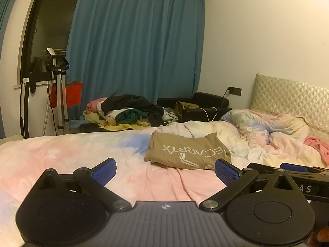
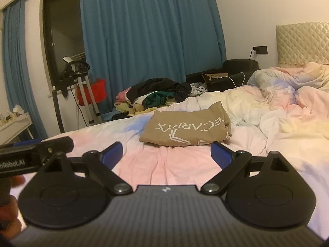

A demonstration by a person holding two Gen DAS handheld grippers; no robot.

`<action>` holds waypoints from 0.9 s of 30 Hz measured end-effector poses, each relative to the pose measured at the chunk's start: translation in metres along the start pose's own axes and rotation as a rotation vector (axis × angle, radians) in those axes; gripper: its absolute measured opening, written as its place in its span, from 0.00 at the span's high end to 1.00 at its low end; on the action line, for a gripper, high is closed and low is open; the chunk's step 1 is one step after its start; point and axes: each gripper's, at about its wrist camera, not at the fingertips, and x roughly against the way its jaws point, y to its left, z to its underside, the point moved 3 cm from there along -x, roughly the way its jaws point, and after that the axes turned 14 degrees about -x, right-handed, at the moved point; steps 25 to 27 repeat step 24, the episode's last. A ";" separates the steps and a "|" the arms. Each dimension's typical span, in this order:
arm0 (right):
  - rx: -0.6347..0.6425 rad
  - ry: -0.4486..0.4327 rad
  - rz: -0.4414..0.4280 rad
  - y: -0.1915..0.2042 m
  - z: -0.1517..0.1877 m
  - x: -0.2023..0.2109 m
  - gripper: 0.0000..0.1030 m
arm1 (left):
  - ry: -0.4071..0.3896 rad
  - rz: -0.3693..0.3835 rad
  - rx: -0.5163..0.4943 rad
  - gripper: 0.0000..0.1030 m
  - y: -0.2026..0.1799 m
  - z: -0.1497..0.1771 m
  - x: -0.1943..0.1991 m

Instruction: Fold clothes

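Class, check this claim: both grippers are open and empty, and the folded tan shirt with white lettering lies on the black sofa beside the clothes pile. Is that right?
Wrong in one respect: the folded tan shirt lies on the bed, not the sofa. The right wrist view shows it ahead of the open, empty right gripper; the left gripper is likewise open and empty.

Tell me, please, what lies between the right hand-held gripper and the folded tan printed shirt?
Only bare pink bedsheet, seen in the right wrist view.

blue curtain (image 1: 133, 41), quilted headboard (image 1: 287, 94), dark window (image 2: 61, 35)
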 end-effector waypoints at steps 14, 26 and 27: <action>0.016 0.008 0.011 0.004 0.001 0.000 0.09 | -0.011 -0.012 -0.008 0.00 -0.002 -0.002 0.009; 0.014 0.010 0.015 0.004 0.002 0.000 0.09 | -0.028 -0.011 -0.019 0.00 -0.004 -0.003 0.016; 0.014 0.010 0.015 0.004 0.002 0.000 0.09 | -0.028 -0.011 -0.019 0.00 -0.004 -0.003 0.016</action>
